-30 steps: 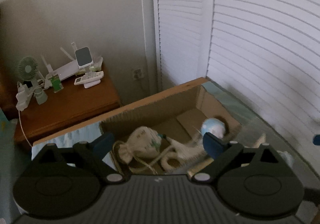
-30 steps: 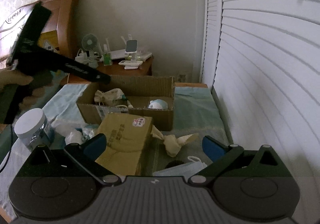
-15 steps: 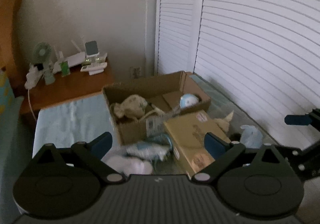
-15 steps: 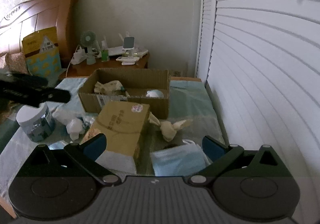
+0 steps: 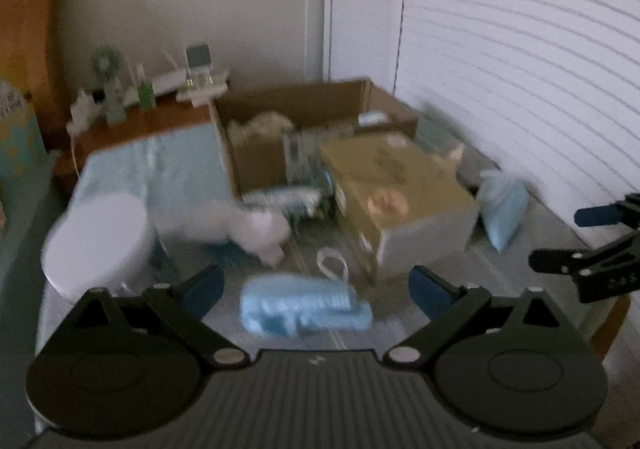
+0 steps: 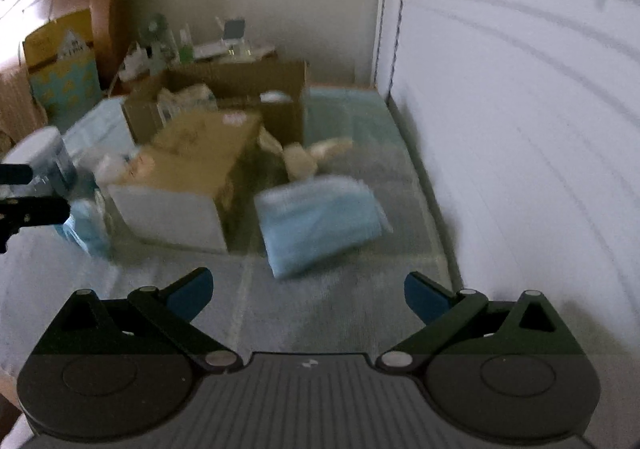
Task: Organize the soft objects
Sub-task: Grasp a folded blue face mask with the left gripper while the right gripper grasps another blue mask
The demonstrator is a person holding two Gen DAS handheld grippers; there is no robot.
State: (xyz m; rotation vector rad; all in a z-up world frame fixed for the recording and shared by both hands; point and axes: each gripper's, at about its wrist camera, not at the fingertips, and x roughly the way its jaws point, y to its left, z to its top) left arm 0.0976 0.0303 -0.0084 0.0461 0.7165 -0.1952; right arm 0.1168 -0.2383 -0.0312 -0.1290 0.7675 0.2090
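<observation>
The frames are motion-blurred. My left gripper (image 5: 316,289) is open, low over a light blue face mask (image 5: 304,309) lying flat between its fingers, not gripped. A white soft bundle (image 5: 240,225) lies just beyond. My right gripper (image 6: 306,289) is open and empty, short of a second blue mask (image 6: 320,221) with a beige cloth pouch (image 6: 308,157) behind it. An open cardboard box (image 5: 256,165) at the back holds a cream drawstring bag (image 5: 260,125) and other soft items. In the left wrist view the right gripper (image 5: 560,239) shows at the right edge.
A closed brown carton (image 5: 396,189) lies mid-table between the two masks. A white-lidded jar (image 5: 96,245) stands at the left. White louvred doors (image 6: 520,129) bound the right side. Behind sits a wooden nightstand (image 5: 120,133) with a fan and gadgets.
Both grippers have drawn back from the open box toward the near side and dropped lower. The left one now has the blue mask between its fingers; both stayed open.
</observation>
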